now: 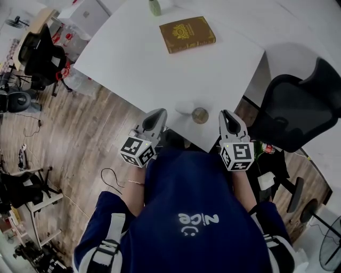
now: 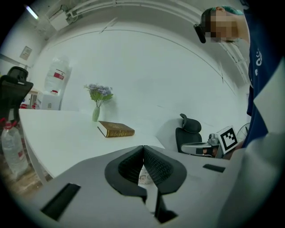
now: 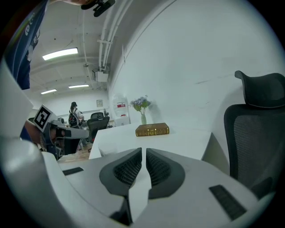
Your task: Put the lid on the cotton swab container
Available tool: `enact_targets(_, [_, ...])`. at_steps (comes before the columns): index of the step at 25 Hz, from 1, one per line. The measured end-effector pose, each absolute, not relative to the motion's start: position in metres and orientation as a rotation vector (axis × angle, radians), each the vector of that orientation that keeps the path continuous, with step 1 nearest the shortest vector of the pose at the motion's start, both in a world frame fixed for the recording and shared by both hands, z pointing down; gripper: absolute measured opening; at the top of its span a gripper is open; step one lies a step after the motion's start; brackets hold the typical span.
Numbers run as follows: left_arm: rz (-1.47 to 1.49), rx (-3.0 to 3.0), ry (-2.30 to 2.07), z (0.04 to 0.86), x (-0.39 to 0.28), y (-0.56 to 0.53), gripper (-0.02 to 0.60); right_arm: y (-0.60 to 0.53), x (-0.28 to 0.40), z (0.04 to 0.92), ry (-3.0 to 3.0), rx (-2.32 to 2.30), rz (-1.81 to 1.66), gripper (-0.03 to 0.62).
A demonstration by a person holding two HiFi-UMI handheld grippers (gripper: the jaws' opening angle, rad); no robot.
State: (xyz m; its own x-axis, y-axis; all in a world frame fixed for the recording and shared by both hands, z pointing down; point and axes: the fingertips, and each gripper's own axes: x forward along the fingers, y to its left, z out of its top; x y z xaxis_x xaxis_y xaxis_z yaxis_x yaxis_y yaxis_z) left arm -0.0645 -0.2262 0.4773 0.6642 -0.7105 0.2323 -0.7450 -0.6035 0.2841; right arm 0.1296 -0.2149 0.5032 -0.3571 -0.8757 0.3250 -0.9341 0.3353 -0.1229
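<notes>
Near the white table's [image 1: 138, 58] closest corner stands a small round cotton swab container [image 1: 200, 115], its top uncovered. Just to its left lies a translucent round lid [image 1: 184, 108]. My left gripper [image 1: 159, 113] hovers at the table edge left of the lid, my right gripper [image 1: 225, 115] at the edge right of the container; neither touches them. In the left gripper view the jaws [image 2: 143, 147] meet at their tips with nothing held; a whitish printed thing shows dimly behind them. In the right gripper view the jaws [image 3: 144, 150] stand closed to a thin slit, empty.
A brown book [image 1: 187, 34] lies on the far part of the table, with a small green vase [image 1: 154, 7] of flowers behind it. A black office chair [image 1: 298, 112] stands to the right of the corner. Wooden floor and more chairs lie to the left.
</notes>
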Motion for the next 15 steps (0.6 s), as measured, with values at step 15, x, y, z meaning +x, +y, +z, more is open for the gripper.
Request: enact_targets(15, [0.208,2.572,-1.059,0.484,-0.046,-0.222,0.02,-0.215,0.117,0.501,-2.403,1.568,0.362,0.057])
